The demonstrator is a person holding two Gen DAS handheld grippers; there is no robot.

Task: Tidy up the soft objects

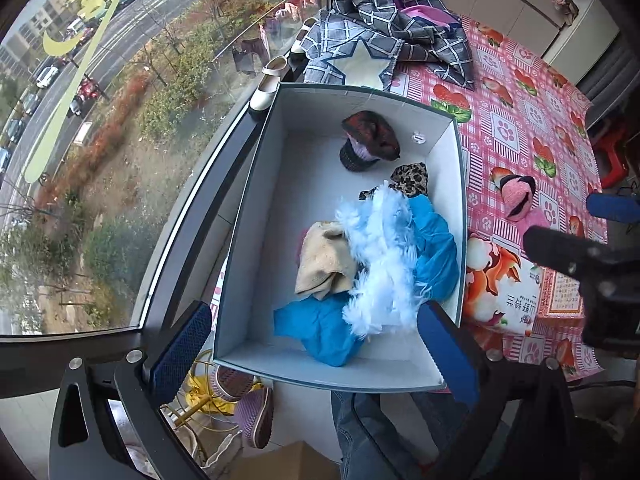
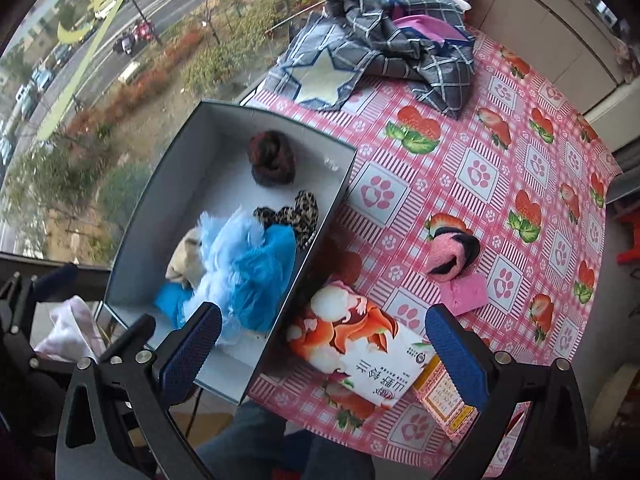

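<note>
Several soft items are already gathered in the open box (image 1: 256, 216): a pale blue fluffy piece (image 1: 380, 264), a beige cloth (image 1: 324, 264), a leopard-print piece (image 1: 412, 178) and a dark rolled bundle (image 1: 368, 140). One pink and black rolled bundle (image 2: 452, 254) is left out on the tabletop (image 2: 532, 168), well apart from the box. The left gripper (image 1: 316, 352) is held above the box's near end, jaws wide apart and empty. The right gripper (image 2: 324, 352) hovers over a printed packet (image 2: 352, 352) (its Chinese characters cannot be read reliably), jaws likewise spread on nothing. A reach forward-right to the pink bundle is probably called for next.
</note>
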